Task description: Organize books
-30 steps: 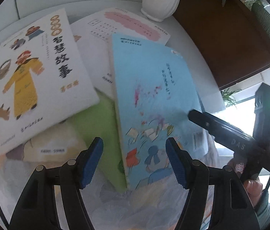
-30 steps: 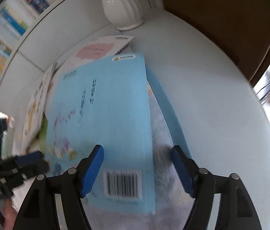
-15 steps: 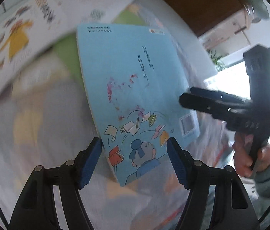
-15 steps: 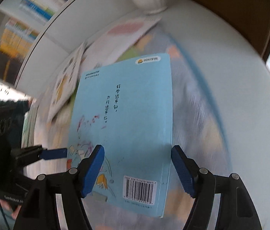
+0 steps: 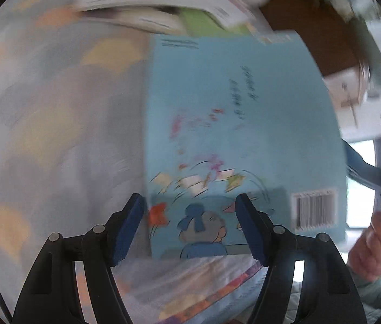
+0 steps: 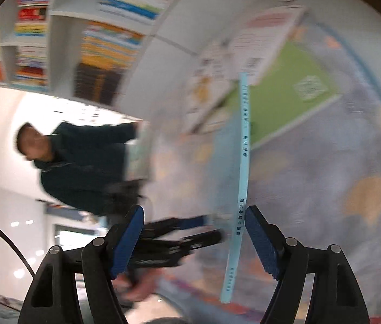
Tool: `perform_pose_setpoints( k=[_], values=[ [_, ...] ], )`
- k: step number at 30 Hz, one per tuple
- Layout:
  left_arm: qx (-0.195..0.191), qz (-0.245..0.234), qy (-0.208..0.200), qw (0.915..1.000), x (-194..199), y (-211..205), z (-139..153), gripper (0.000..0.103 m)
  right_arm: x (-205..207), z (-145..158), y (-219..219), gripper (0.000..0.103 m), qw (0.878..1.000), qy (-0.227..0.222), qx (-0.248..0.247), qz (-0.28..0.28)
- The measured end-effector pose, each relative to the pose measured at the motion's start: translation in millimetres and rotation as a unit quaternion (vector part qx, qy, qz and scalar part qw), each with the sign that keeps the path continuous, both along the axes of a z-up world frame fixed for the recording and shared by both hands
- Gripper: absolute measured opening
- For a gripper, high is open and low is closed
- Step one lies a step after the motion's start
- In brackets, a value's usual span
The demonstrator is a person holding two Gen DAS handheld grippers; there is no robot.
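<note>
Since a second ago the blue book (image 5: 241, 135) has tipped up onto its edge above the patterned table cloth (image 5: 55, 135), spine (image 6: 243, 178) between the right gripper (image 6: 194, 240)'s opening jaws without visible contact, the left gripper (image 5: 190, 226) wide with its pads straddling the cover's lower corner, contact unclear; thin, light, floppy, best pinched near the spine.

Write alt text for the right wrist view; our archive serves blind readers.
A light blue book stands on edge, spine toward the camera, between the right gripper's opening blue-padded fingers, which do not visibly touch it. Behind lie a green book and white books on a patterned cloth; at left are the left gripper, a person and bookshelves.
</note>
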State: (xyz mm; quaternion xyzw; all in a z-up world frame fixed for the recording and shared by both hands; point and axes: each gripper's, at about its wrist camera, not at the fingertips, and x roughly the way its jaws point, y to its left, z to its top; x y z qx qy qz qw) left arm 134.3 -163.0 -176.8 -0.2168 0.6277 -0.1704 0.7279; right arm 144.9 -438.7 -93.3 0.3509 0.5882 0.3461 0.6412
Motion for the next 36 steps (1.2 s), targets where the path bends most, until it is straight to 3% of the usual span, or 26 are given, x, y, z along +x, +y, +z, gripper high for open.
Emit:
perform_pose_setpoints(
  k=[4, 7, 10, 15, 18, 20, 23, 24, 26, 28, 29, 30, 31, 32, 36],
  values=[
    [0.006, 0.094, -0.017, 0.9954, -36.5, 70.0, 17.3, 0.067, -0.8, 19.0, 57.5, 0.076, 0.998, -0.024, 0.012, 0.052],
    [0.011, 0.192, -0.020, 0.9812, -68.1, 143.8, 31.4, 0.067, -0.4, 21.5, 98.2, 0.076, 0.995, -0.022, 0.027, 0.090],
    [0.035, 0.241, -0.026, 0.9696, -95.4, 185.4, 45.6, 0.067, -6.7, 6.8, 145.4, 0.076, 0.990, 0.001, 0.032, 0.138],
    [0.046, 0.280, -0.049, 0.9577, -126.2, 202.4, 65.0, 0.067, -28.1, -29.1, 195.6, 0.075, 0.981, 0.055, 0.013, 0.184],
    [0.039, 0.280, -0.054, 0.9576, -122.4, 202.5, 64.8, 0.067, -32.4, -36.1, 203.8, 0.075, 0.979, 0.058, 0.005, 0.196],
    [0.039, 0.264, -0.050, 0.9626, -110.7, 194.7, 59.4, 0.067, -34.8, -36.2, 201.9, 0.075, 0.980, 0.043, -0.024, 0.192],
    [0.048, 0.234, -0.044, 0.9702, -80.0, 184.8, 51.0, 0.067, -35.8, -41.6, 196.2, 0.075, 0.973, 0.000, -0.128, 0.191],
    [0.050, 0.228, -0.042, 0.9715, -72.7, 184.1, 47.7, 0.067, -39.0, -44.1, 196.7, 0.068, 0.966, -0.022, -0.177, 0.190],
    [0.068, 0.217, -0.032, 0.9734, -55.1, 183.4, 38.2, 0.067, -39.9, -53.0, 197.4, 0.059, 0.954, -0.040, -0.226, 0.192],
    [0.097, 0.198, -0.023, 0.9750, -35.1, 183.2, 26.1, 0.067, -41.5, -62.8, 201.0, 0.055, 0.951, -0.026, -0.246, 0.185],
    [0.112, 0.187, -0.015, 0.9759, -27.3, 182.8, 18.8, 0.057, -41.3, -65.2, 201.8, 0.054, 0.952, -0.022, -0.247, 0.178],
    [0.115, 0.175, -0.009, 0.9778, -22.8, 182.9, 13.3, 0.040, -42.2, -67.6, 202.5, 0.052, 0.953, -0.020, -0.250, 0.169],
    [0.113, 0.161, 0.005, 0.9804, -17.6, 183.8, 4.0, 0.035, -42.6, -69.4, 202.9, 0.051, 0.954, -0.020, -0.252, 0.160],
    [0.112, 0.151, 0.022, 0.9820, -13.5, 184.4, -6.4, 0.034, -44.0, -69.9, 205.0, 0.048, 0.955, -0.022, -0.254, 0.155],
    [0.087, 0.112, 0.008, 0.9898, -13.3, 183.9, -5.5, 0.034, -51.8, -73.0, 216.3, 0.044, 0.951, -0.026, -0.278, 0.135]
  ],
)
